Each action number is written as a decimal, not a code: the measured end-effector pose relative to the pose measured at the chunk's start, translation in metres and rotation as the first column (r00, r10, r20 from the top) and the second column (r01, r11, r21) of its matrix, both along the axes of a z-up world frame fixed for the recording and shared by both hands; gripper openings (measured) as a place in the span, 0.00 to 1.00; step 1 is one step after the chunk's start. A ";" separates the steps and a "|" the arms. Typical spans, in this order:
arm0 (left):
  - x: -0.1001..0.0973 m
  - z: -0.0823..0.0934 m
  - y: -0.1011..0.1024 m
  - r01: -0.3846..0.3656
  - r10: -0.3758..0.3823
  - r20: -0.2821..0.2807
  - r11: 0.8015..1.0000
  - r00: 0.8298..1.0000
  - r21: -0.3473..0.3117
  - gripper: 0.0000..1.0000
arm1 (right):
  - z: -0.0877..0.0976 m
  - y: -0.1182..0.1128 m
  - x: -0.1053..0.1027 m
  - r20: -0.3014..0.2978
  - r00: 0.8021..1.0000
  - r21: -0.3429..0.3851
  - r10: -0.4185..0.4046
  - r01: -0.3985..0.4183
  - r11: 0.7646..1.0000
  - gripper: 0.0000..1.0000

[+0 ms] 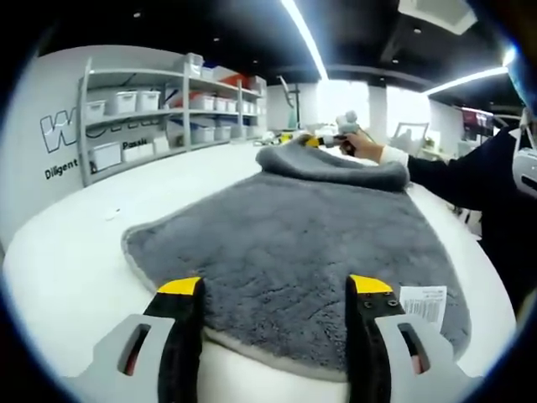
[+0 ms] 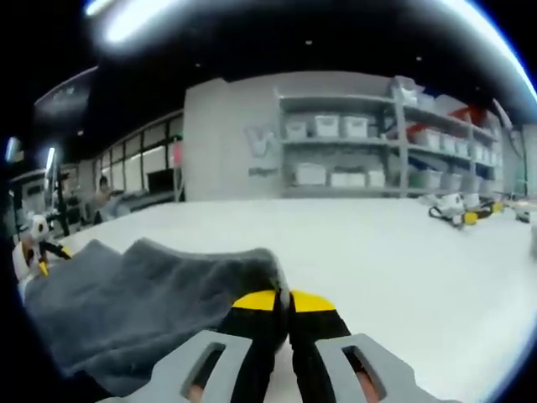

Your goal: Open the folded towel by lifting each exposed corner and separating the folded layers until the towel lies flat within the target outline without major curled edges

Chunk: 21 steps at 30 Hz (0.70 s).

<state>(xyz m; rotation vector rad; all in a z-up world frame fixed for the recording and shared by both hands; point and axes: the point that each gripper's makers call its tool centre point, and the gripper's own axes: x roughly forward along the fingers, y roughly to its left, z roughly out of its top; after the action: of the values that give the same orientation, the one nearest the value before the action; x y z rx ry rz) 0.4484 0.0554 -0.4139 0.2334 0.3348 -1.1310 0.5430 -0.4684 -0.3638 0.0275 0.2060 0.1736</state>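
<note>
A grey fluffy towel [image 1: 285,227] lies spread on the white table [image 1: 75,252], with a white label [image 1: 424,302] at its near right corner. My left gripper [image 1: 275,290] is open, its yellow-tipped jaws standing apart over the towel's near edge. At the far end, the towel's edge is raised and rolled back in a fold [image 1: 336,168]. My right gripper [image 1: 323,141], held by a person's hand [image 1: 362,148], is at that fold. In the right gripper view my right gripper [image 2: 287,300] is shut on the towel's edge, and the towel [image 2: 134,294] stretches away to the left.
Shelves with white bins [image 1: 159,117] stand along the wall behind the table. A person's dark sleeve [image 1: 470,176] reaches in from the right. Small tools with yellow parts [image 2: 457,214] lie on the far table. Bare table [image 2: 403,269] extends to the right of the towel.
</note>
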 end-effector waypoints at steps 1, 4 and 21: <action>0.000 0.000 0.000 0.000 0.000 0.000 1.000 1.000 -0.001 0.67 | 0.000 -0.002 0.000 -0.001 1.000 -0.001 -0.002 0.002 1.000 0.00; 0.000 0.000 0.000 0.002 -0.002 0.003 1.000 1.000 -0.003 0.67 | -0.001 -0.010 0.000 -0.005 1.000 -0.008 -0.011 0.011 1.000 0.00; 0.003 0.007 -0.002 0.028 -0.029 0.088 0.999 0.996 0.017 0.65 | -0.005 -0.023 0.002 -0.017 1.000 -0.017 -0.012 0.011 1.000 0.00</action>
<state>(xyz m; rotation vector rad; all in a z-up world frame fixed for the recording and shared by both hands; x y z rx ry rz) 0.4519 0.0538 -0.4067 0.3023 0.2632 -1.1427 0.5451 -0.4911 -0.3687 0.0136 0.2247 0.1602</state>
